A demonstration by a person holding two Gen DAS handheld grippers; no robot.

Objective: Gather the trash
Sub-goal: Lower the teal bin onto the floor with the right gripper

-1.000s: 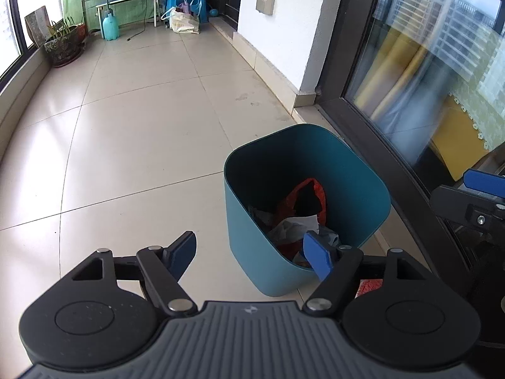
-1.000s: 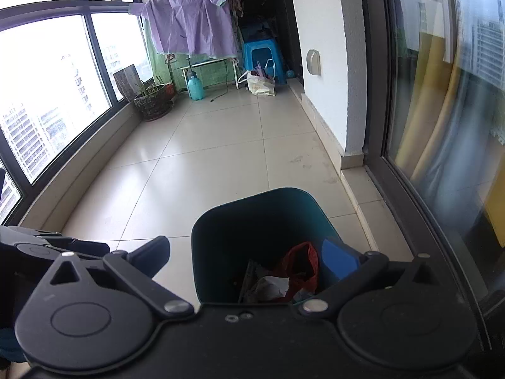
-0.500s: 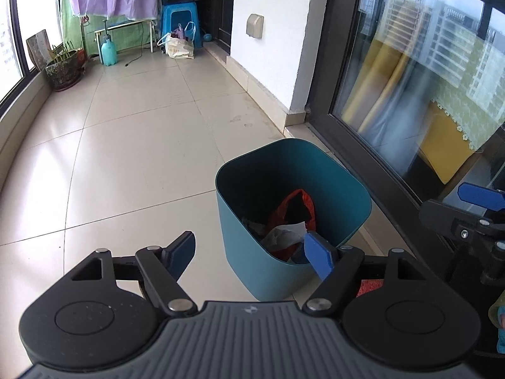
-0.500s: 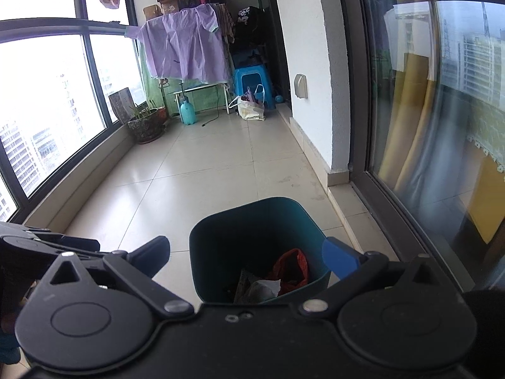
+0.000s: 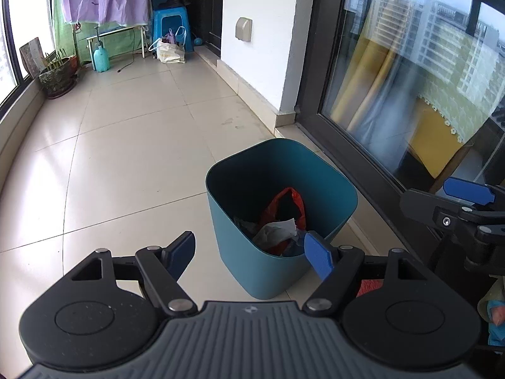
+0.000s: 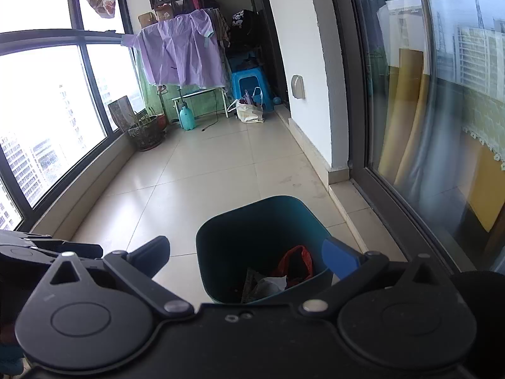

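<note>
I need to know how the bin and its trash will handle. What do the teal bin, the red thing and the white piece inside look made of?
Teal bin: probably moulded plastic, matte; smooth seamless walls, rounded corners, thin rim.
Red bag: likely thin glossy plastic film; crumpled, with a loop handle.
White scrap: paper or tissue, matte and creased; cannot tell which.

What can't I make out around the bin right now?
- Bin bottom: in both views, the red bag and paper cover whatever lies deeper.
- Bin base, right wrist view: cut off by the right gripper body.
- Red scrap on the floor beside the bin, left wrist view: mostly hidden behind the left gripper linkage; can't tell what it is.
- Room behind the glass door: lost in reflections.
</note>
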